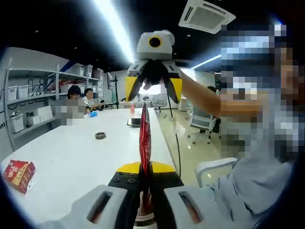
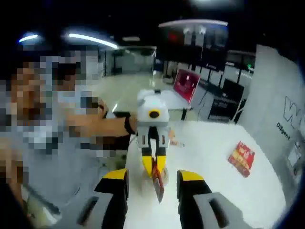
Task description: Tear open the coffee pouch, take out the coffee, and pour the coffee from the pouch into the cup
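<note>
You can read very little here. In your right gripper view, the white wall carries large dark letters, cut off at the edge, that start with "W", and under them a smaller word beginning "Diligent". The red box on the table bears printing too blurred to read. The red pouch's lettering can't be made out.

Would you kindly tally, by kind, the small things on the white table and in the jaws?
Red coffee pouch, held by the left gripper: 1
Red box on the table: 1
Small dark round thing: 1
Blue thing: 1
Dark flat thing: 1
Total: 5
</note>
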